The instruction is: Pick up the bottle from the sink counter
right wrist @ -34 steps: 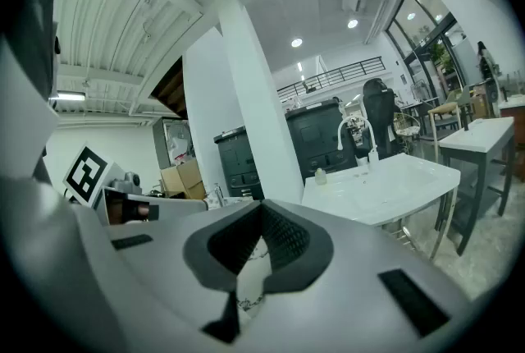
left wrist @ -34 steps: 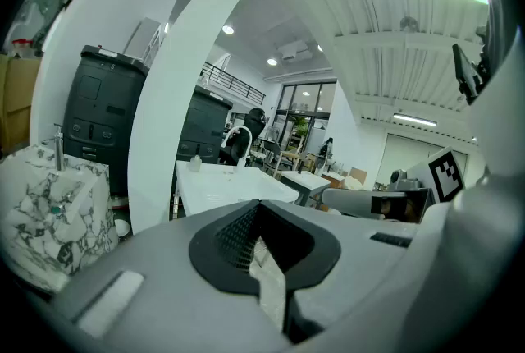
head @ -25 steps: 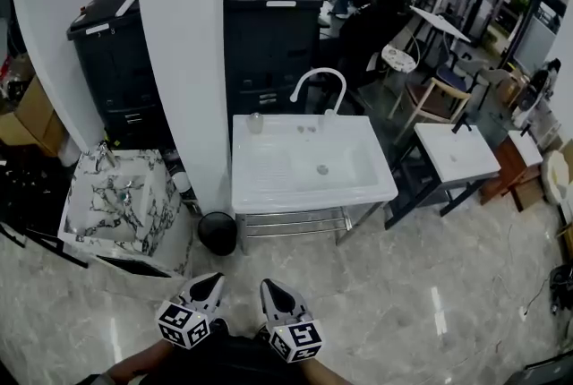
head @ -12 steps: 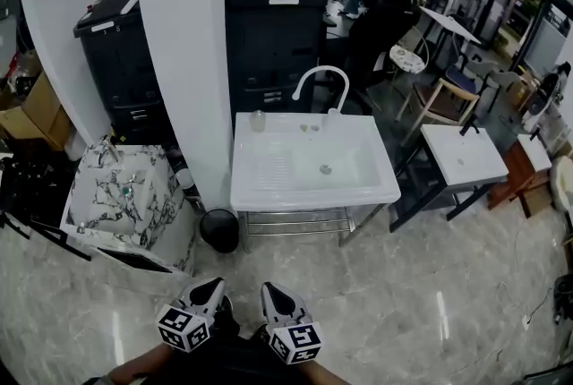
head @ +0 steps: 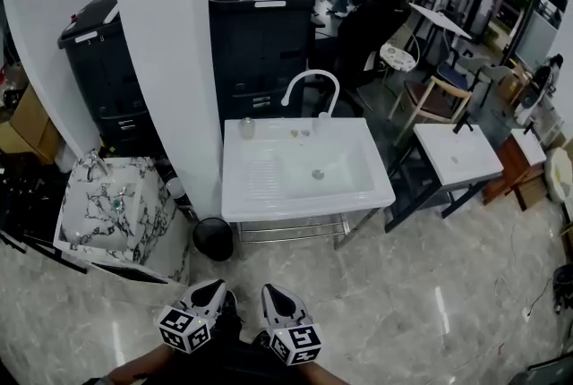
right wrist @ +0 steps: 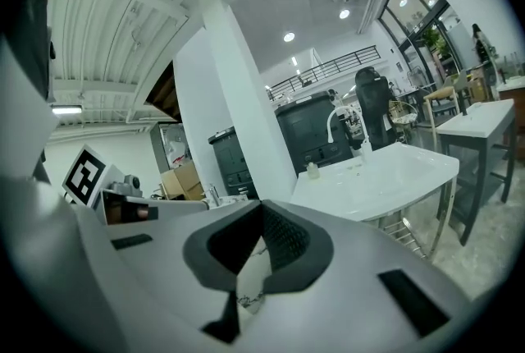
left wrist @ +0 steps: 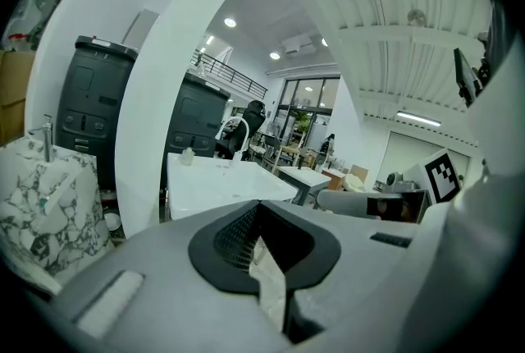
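A small clear bottle (head: 246, 128) stands at the back left corner of the white sink counter (head: 260, 200), left of the curved white faucet (head: 309, 86). The same bottle (left wrist: 188, 152) shows far off in the left gripper view, and the bottle (right wrist: 312, 171) is also small in the right gripper view. Both grippers hang low, close to my body and well short of the sink. The left gripper (head: 212, 287) (left wrist: 262, 253) is shut with nothing in it. Beside it, the right gripper (head: 271, 292) (right wrist: 254, 261) is shut and empty as well.
A wide white pillar (head: 166, 61) rises left of the sink, with a marbled basin (head: 116, 204) beyond it. A black round bin (head: 213, 237) sits on the floor by the sink's left leg. Dark cabinets (head: 260, 34) stand behind; a smaller white basin (head: 461, 150) and chairs stand right.
The head view has shifted a little, so the sink now sits slightly further left and looks larger. Both grippers keep their place at the bottom of the view, still shut.
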Motion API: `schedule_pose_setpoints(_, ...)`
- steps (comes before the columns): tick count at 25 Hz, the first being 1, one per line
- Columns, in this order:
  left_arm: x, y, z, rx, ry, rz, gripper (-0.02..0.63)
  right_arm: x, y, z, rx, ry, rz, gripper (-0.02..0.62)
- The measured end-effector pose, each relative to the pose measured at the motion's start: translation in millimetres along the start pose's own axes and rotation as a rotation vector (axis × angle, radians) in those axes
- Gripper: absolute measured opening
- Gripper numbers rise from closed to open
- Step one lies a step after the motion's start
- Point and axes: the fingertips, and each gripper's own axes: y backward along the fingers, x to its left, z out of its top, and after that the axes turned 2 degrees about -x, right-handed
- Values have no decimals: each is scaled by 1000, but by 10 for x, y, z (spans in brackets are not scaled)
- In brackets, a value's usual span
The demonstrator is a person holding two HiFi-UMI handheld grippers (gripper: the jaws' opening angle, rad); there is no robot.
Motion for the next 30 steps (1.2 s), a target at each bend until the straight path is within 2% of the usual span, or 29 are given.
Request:
schedule_pose_setpoints(4, 123, -251, 97, 10, -3, -48, 0, -143, -215, 59, 3, 7, -35, 5)
schedule_pose_setpoints(15, 880, -922, 577, 2, 7, -135, 0, -375, -1141, 376, 4, 34, -117, 5)
schedule_pose_setpoints(23, 1573, -1120, 617, 30, 53, -132, 0, -405, -1698, 350, 34, 21, -167, 5)
schedule_pose_setpoints(30, 1786, -1306, 670, 43, 76, -130, 0, -445, -1965, 369, 65, 27, -165, 5)
